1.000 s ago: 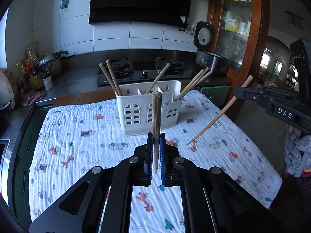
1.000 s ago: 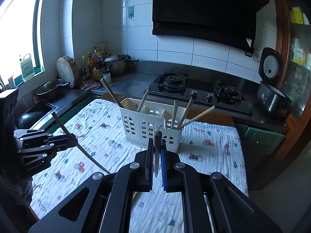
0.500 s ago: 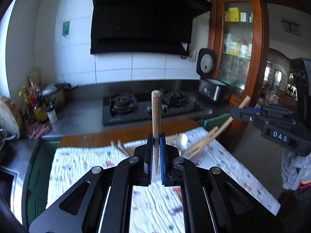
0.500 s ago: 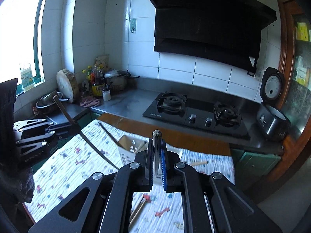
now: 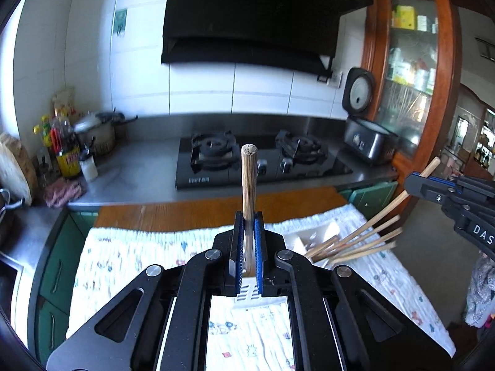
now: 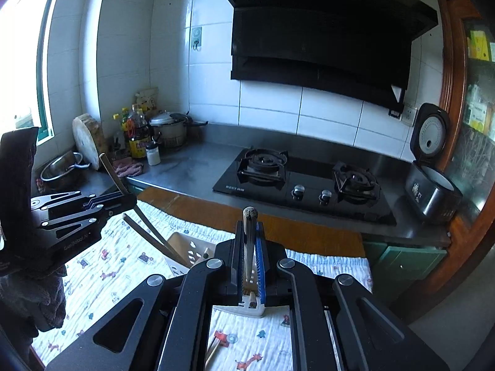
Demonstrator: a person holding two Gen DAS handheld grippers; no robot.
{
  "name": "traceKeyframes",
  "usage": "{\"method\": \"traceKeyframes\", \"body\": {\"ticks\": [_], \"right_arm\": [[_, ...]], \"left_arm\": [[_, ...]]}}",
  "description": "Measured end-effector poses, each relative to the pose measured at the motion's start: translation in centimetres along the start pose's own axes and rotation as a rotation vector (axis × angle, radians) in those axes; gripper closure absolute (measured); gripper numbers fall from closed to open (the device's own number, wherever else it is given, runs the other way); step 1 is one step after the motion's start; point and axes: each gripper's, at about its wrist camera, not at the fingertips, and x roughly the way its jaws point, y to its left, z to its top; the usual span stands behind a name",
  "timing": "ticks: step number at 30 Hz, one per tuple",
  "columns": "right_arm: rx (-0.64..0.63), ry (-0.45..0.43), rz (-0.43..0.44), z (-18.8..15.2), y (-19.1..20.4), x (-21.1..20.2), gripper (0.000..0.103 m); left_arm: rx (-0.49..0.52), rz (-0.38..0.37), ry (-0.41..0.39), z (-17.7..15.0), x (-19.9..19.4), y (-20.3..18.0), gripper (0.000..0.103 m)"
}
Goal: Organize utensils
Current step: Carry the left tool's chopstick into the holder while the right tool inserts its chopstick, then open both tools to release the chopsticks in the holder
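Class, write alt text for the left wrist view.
The left gripper is shut on an upright chopstick above a white holder of chopsticks on a printed cloth. At right, the right gripper grips another chopstick; a stove lies behind.

Colour rundown: both grippers are matte black, left gripper [image 5: 248,255] and right gripper [image 6: 250,259], each with bright blue pads lining the jaws. The chopstick [image 5: 249,191] in the left one is pale tan wood with fine lengthwise grain; the right one's chopstick [image 6: 249,241] looks darker brown at the tip. Utensil holder [image 5: 312,236] is plain white plastic. The cloth [image 5: 130,253] is white with little red, orange and teal cartoon prints, over an orange-brown wooden table [image 5: 191,211].
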Motion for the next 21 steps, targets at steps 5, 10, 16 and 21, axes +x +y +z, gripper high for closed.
{"method": "traceKeyframes", "body": {"ticks": [5, 10, 16, 21], "right_arm": [[0.003, 0.051, 0.006, -1.0, 0.0, 2.3, 0.096], [-0.004, 0.088, 0.005, -2.1, 0.4, 4.0, 0.096], [0.001, 0.112, 0.007, -3.0, 0.7, 5.2, 0.096], [0.009, 0.103, 0.009, -3.3, 0.6, 5.1, 0.095]], "left_arm": [[-0.019, -0.006, 0.048, -1.1, 1.7, 0.9, 0.098], [-0.008, -0.002, 0.073, -1.8, 2.5, 1.0, 0.097], [-0.010, -0.014, 0.073, -2.1, 2.7, 1.2, 0.097], [-0.024, -0.030, 0.067, -2.1, 2.4, 1.3, 0.096]]}}
